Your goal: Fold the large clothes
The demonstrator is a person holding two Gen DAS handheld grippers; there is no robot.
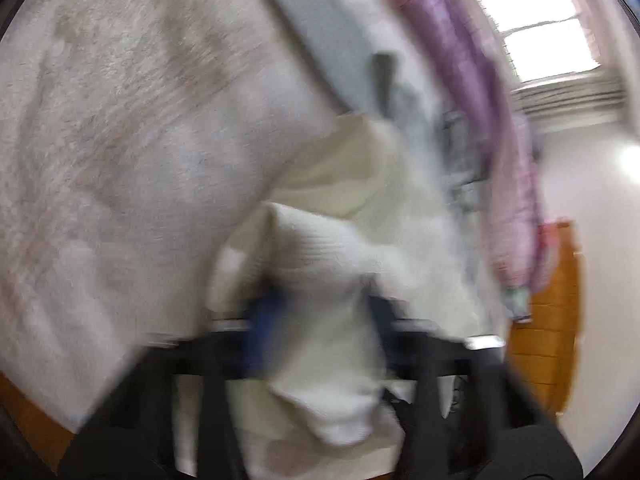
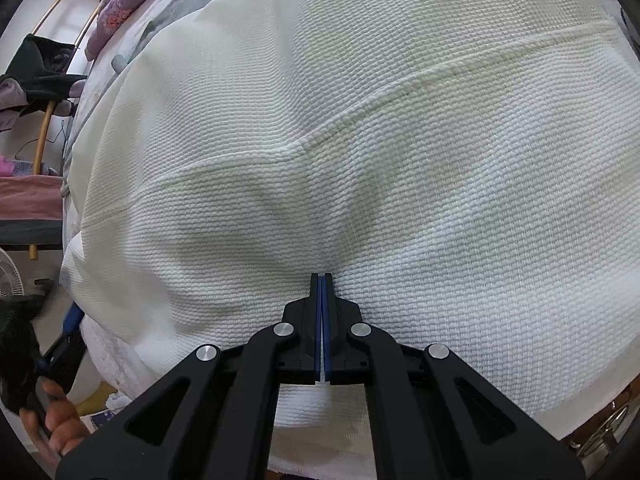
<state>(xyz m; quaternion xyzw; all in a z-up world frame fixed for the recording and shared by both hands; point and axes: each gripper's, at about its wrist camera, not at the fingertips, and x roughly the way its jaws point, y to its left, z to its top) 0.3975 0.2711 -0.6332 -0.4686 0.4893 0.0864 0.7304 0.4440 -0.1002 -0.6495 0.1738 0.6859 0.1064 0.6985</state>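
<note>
The left-wrist view is badly blurred. A fuzzy pale blanket (image 1: 132, 140) fills its left side. At lower centre the left gripper (image 1: 316, 312) has its blue-padded fingers (image 1: 264, 320) spread a little, with a bunch of the white garment (image 1: 320, 264) between them; whether they pinch it I cannot tell. Further right hangs a purple quilt (image 1: 480, 92), then a window (image 1: 532, 20) and a wooden door (image 1: 548, 320). In the right-wrist view, a hand (image 2: 56, 420) shows at the lower left edge. The white woven garment (image 2: 360, 140) lies spread across the bed, filling the frame, a seam running across it. At lower centre the right gripper (image 2: 322, 280) has its fingers pressed together, tips touching the cloth.
</note>
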